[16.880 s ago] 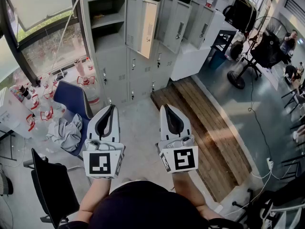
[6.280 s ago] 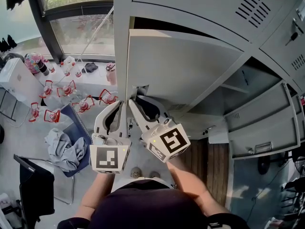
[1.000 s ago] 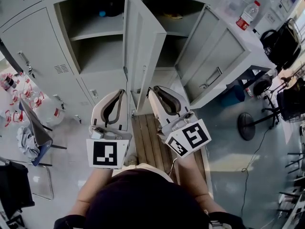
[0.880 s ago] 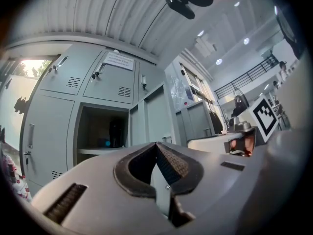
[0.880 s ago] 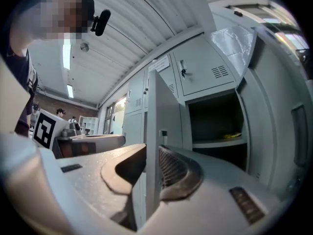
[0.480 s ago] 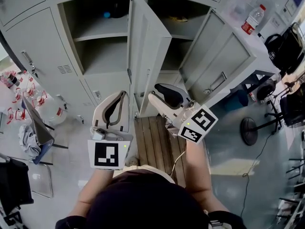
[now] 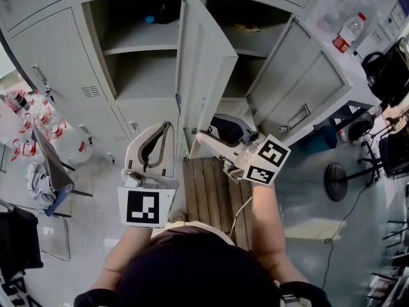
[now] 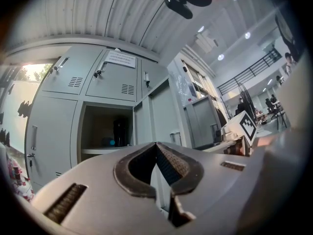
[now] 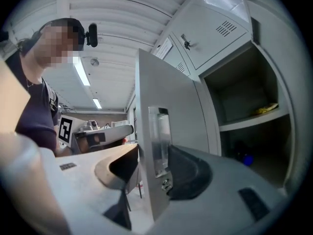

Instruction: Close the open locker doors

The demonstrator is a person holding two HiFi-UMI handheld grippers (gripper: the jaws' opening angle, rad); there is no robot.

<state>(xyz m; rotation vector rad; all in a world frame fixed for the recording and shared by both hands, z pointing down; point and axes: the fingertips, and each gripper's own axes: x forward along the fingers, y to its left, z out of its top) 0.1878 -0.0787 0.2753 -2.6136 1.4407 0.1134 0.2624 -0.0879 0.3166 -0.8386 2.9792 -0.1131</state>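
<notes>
The grey lockers have two open doors. The middle door stands edge-on toward me; a second door swings out at the right. My right gripper is turned on its side at the middle door's free edge. Its jaws are opening, and the door edge with its latch plate stands between them, not clamped. My left gripper hangs left of that door, shut on nothing. In the left gripper view its tips meet in front of the open compartment.
A water bottle stands on the white cabinet at the right. A wooden platform lies below the lockers. A chair and red-labelled bottles are at the left, a fan base at the right. Small items sit on the shelves.
My right gripper has rolled onto its side, moved up to the middle door's edge and opened around it. My left gripper has stayed where it was.
</notes>
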